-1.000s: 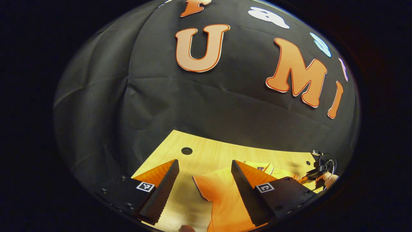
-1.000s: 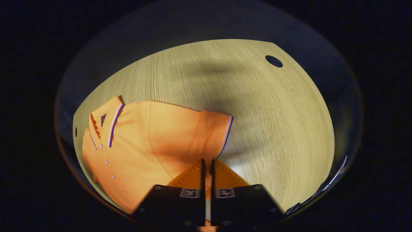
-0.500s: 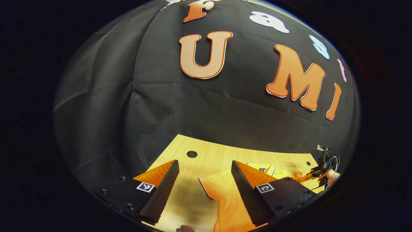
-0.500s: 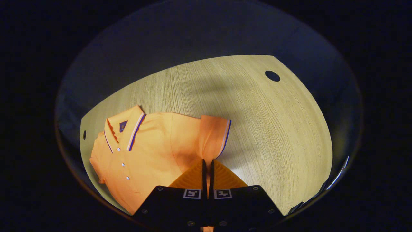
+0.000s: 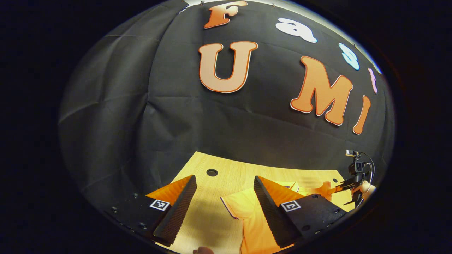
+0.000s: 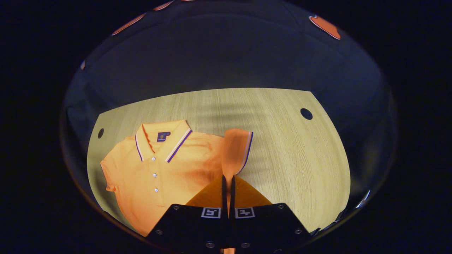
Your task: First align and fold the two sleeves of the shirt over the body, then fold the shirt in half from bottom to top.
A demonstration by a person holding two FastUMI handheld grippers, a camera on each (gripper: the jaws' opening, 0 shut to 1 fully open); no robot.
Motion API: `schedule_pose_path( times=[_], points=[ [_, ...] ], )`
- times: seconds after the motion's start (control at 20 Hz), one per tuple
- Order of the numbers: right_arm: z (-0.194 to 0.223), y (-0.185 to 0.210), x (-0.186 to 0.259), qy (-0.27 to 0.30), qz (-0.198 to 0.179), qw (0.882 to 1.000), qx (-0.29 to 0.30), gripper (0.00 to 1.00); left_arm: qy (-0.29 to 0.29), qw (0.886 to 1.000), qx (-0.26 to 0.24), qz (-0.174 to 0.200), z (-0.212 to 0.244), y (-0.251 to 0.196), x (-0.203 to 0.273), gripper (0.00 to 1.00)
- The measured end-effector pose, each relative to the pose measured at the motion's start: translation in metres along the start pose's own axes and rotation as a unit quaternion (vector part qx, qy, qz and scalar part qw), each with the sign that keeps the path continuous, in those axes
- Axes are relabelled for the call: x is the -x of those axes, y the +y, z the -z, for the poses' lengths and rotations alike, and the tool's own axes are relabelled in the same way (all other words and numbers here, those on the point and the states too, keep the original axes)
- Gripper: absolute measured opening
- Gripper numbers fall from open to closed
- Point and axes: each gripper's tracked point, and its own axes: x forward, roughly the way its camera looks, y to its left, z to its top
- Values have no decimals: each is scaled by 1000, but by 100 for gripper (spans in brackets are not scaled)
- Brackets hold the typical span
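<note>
Left tool (image 5: 223, 197) gapes wide; right tool (image 6: 228, 183) clamped tight.

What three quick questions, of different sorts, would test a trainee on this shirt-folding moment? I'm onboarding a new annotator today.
1. True or false: the left gripper is clamped on the shirt.
2. Which part of the shirt does the right gripper pinch? A collar, B sleeve, C hem.
3. Fill in: the shirt lies on a wooden ____.

Key: 1 false, its jaws stand wide apart over the table. 2 B, the striped-cuff sleeve, lifted off the table. 3 table.
</note>
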Motion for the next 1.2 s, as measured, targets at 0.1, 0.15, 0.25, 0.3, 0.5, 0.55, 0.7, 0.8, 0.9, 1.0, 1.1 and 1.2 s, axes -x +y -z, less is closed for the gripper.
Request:
schedule_pose_path(
  times=[0.1,0.15,0.25,0.3,0.5,0.55,0.7,0.8,0.9,1.0,1.1,1.2],
  points=[
    [2,15,5,-2,-3,1000,26,1,-2,1000,-4,1,-1,6,4,98],
    [5,24,4,-3,-4,999,41,1,-1,1000,-6,0,0,10,5,98],
    [10,40,6,-1,-9,998,65,1,1,1000,-5,-2,3,19,10,98],
    [12,49,6,1,-15,997,71,2,2,1000,-4,-2,4,22,10,98],
    [21,80,4,14,-38,996,74,2,2,1000,-6,-3,4,33,12,98],
    [23,88,4,17,-45,996,73,2,0,1000,-5,-2,4,34,12,98],
    [25,102,0,22,-47,996,67,2,1,1000,-6,-1,5,38,12,98],
    [27,114,0,21,-61,996,69,7,2,1000,-4,2,7,38,11,98],
    [33,132,1,29,-95,993,68,10,4,1000,-1,5,9,38,9,98],
    [38,148,7,38,-125,989,70,22,6,1000,11,12,11,35,8,98],
    [44,156,5,47,-136,987,72,29,12,1000,20,16,16,33,6,98],
    [46,157,6,44,-137,987,77,58,22,999,21,16,24,31,3,98]
  ],
)
